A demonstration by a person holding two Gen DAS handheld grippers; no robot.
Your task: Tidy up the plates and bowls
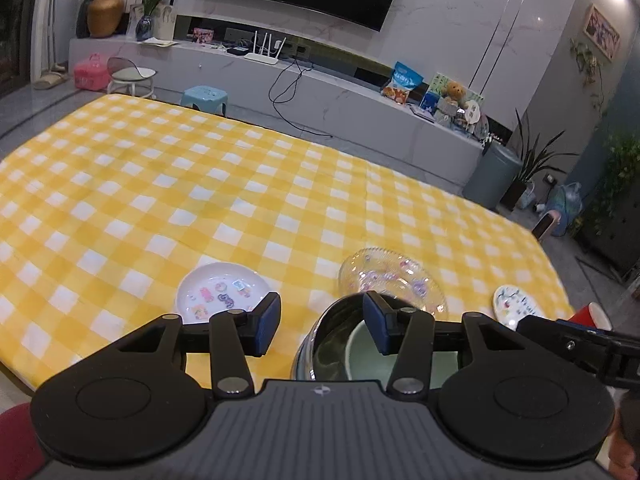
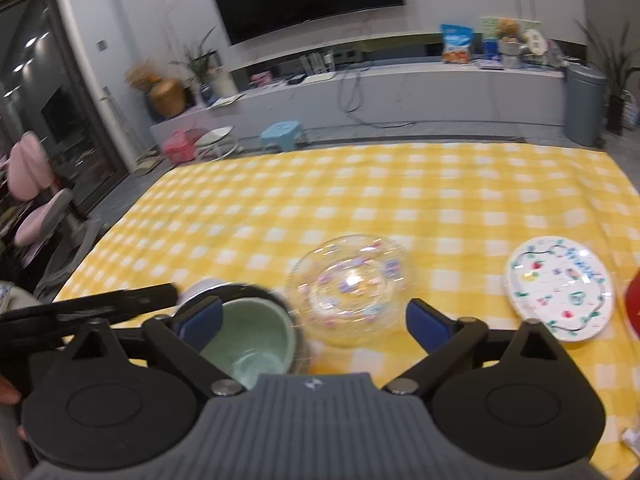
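A steel bowl [image 1: 316, 344] with a pale green bowl [image 1: 360, 356] nested inside stands at the near edge of the yellow checked table. My left gripper [image 1: 322, 326] is open. Its left pad is outside the steel bowl's rim and its right pad is over the green bowl, neither pressing. My right gripper [image 2: 314, 324] stands wide open with nothing held. Its left pad is over the green bowl [image 2: 248, 344] and a clear glass dish [image 2: 352, 288] lies just ahead between the fingers. A white sticker plate [image 1: 220, 288] sits left of the bowls.
A white plate with drawn patterns [image 2: 560, 288] lies at the right, with a red object [image 2: 632, 304] at the edge beyond it. The checked tablecloth [image 1: 200, 184] stretches far ahead. A TV wall and a low cabinet stand beyond the table.
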